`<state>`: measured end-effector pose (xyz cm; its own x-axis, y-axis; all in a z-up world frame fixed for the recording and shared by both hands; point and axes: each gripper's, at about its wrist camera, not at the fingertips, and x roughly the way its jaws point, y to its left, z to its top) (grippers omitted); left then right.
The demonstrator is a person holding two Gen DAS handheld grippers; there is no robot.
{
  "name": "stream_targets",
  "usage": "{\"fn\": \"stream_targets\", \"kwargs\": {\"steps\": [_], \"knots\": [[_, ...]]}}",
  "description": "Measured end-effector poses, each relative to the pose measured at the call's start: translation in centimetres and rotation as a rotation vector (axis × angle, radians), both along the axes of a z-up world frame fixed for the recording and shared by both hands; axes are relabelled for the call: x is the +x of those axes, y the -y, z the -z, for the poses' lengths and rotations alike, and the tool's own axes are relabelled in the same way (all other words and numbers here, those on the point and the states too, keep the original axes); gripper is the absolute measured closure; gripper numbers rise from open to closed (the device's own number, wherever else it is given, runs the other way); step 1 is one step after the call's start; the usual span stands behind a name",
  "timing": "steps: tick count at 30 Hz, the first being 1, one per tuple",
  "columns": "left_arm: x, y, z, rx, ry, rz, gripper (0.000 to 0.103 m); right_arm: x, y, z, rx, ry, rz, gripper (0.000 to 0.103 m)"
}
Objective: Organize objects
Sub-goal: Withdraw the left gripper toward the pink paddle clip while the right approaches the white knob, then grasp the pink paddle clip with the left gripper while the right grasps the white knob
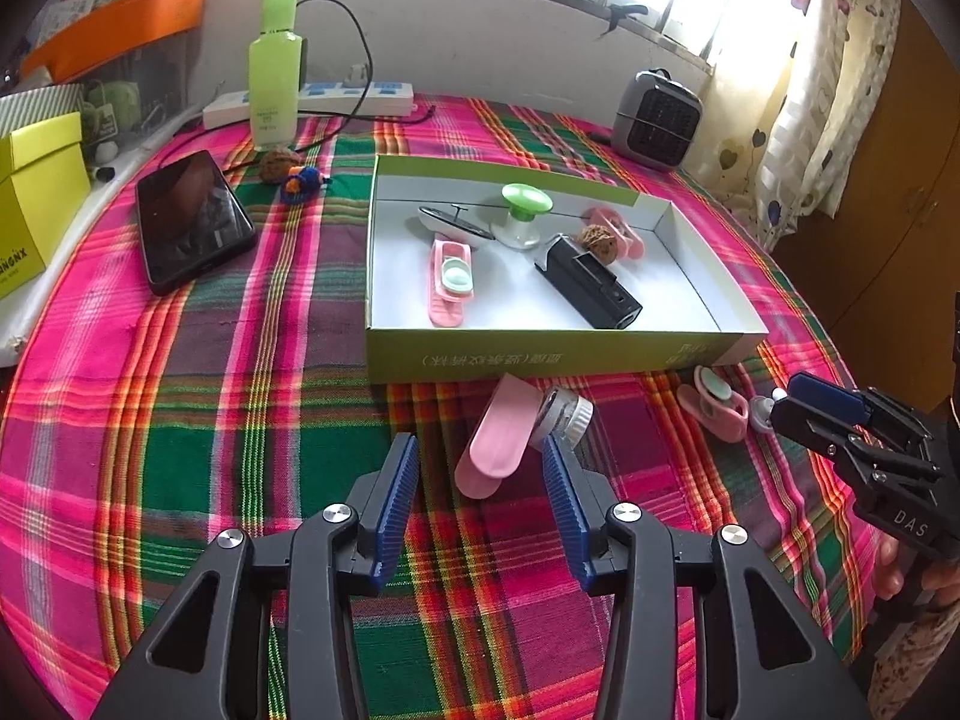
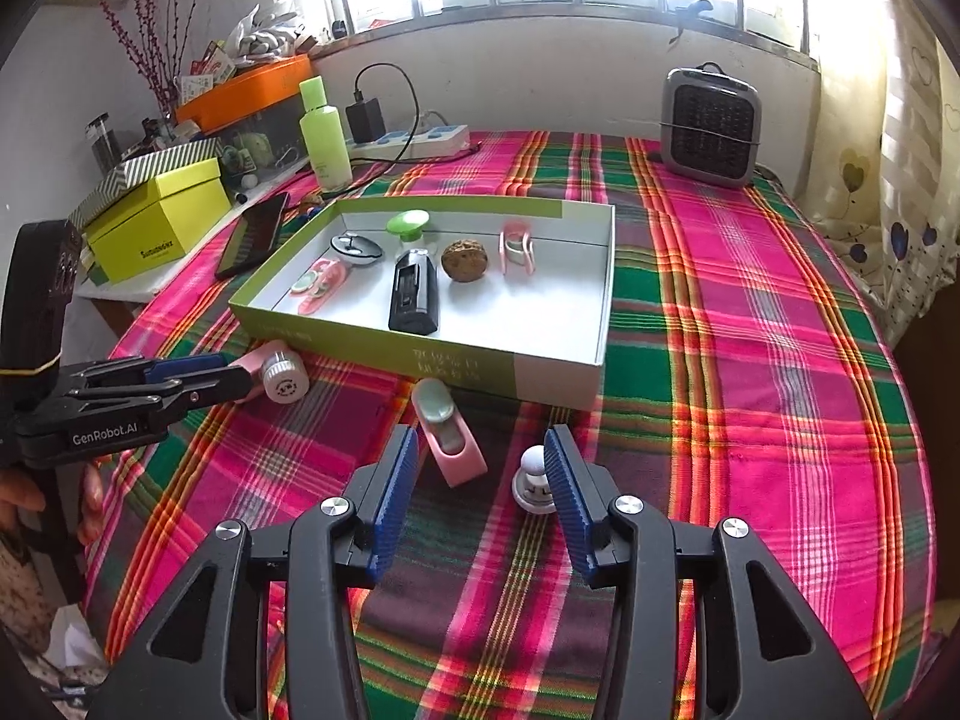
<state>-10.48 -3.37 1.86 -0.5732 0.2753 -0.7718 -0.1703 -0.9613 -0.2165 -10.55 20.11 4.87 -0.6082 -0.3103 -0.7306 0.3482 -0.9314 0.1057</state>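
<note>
Your left gripper point(image 1: 480, 474) has its fingers apart, empty, low over the plaid counter point(image 1: 240, 420); the pink clip point(image 1: 492, 444) and small jar point(image 1: 564, 417) lie just ahead between them, in front of the green tray point(image 1: 540, 354). Your right gripper point(image 2: 480, 474) is spread too, holding nothing; the white knob point(image 2: 533, 480) sits against its right finger, another pink clip point(image 2: 450, 438) beside it.
</note>
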Motion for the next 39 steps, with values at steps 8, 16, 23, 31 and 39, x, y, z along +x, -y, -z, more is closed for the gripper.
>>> {"fn": "stream_targets", "kwargs": {"steps": [8, 16, 23, 31, 39], "knots": [[-0.2, -0.1, 0.9, -0.009, 0.023, -0.005, 0.061, 0.0, -1.1, 0.6, 0.01, -0.002, 0.037, 0.058], [-0.5, -0.3, 0.8, -0.012, 0.02, -0.01, 0.061, -0.5, -2.1, 1.5, 0.019, 0.025, 0.074, 0.058], [-0.9, -0.6, 0.7, -0.036, 0.016, -0.009, 0.061, -1.1, -1.9, 2.4, 0.041, 0.047, 0.077, 0.058], [-1.7, -1.0, 0.8, -0.065, 0.005, -0.007, 0.061, -1.3, -2.0, 2.8, 0.059, 0.055, 0.077, 0.058], [-2.3, -1.3, 0.8, -0.079, -0.008, -0.01, 0.061, -1.5, -1.7, 2.8, 0.058, 0.054, 0.061, 0.064]]}}
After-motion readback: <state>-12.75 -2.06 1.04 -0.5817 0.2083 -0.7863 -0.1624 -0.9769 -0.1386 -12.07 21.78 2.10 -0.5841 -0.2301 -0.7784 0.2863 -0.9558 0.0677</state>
